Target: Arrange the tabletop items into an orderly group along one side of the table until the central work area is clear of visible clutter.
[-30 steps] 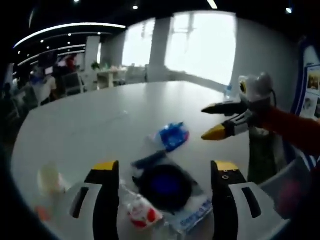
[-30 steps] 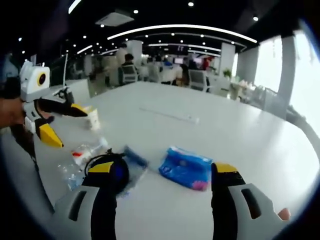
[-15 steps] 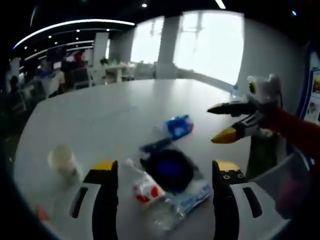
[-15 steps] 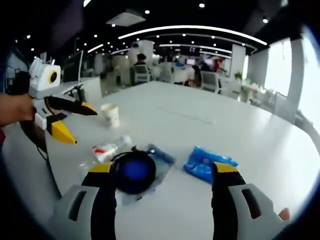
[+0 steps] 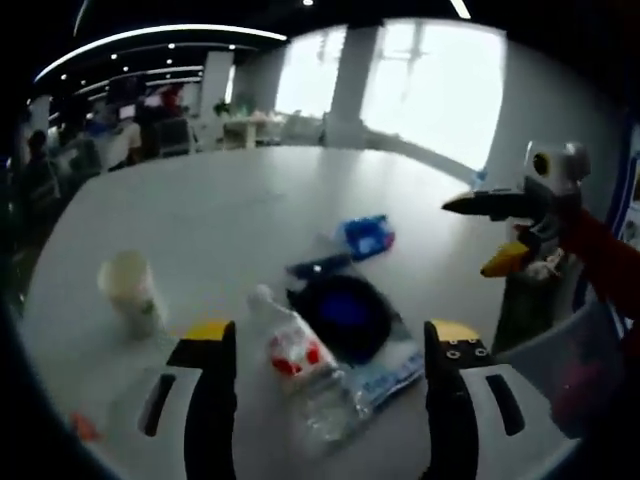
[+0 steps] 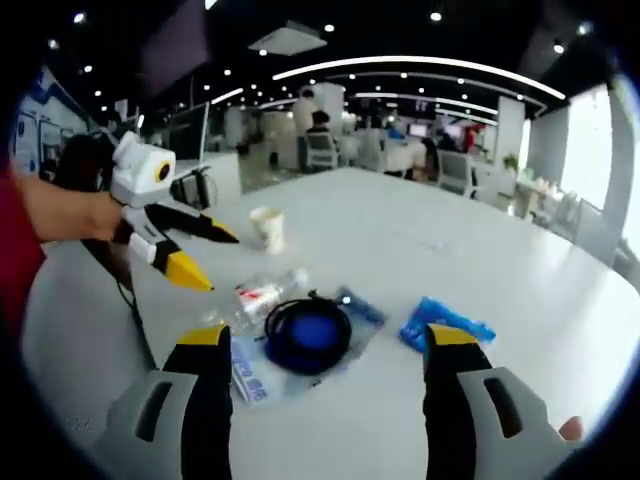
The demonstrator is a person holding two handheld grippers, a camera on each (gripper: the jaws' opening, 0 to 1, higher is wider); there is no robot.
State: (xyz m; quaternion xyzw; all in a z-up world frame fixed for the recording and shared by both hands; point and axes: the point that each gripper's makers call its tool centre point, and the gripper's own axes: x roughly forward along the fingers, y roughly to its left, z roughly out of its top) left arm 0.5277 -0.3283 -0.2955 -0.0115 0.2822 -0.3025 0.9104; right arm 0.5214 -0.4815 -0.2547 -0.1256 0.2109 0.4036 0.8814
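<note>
1. The left gripper view looks forward and down over the white table [image 5: 230, 210], near its near edge, toward bright windows.
2. The right gripper view faces across the same table [image 6: 420, 240] toward the office interior.
3. Both views share the blue round item [image 5: 345, 312] [image 6: 307, 335], the water bottle [image 5: 295, 360] [image 6: 262, 297], the paper cup [image 5: 130, 290] [image 6: 266, 228] and the blue packet [image 5: 366, 235] [image 6: 440, 322].
4. Each view catches the other gripper: the right gripper [image 5: 495, 235] and the left gripper [image 6: 212, 258].

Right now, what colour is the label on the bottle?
Red and white, clearest in the left gripper view: bottle.

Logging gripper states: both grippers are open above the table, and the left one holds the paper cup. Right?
Not quite. The left gripper is open and holds nothing; the paper cup stands apart on the table, as the right gripper view shows. The right gripper is open too.
</note>
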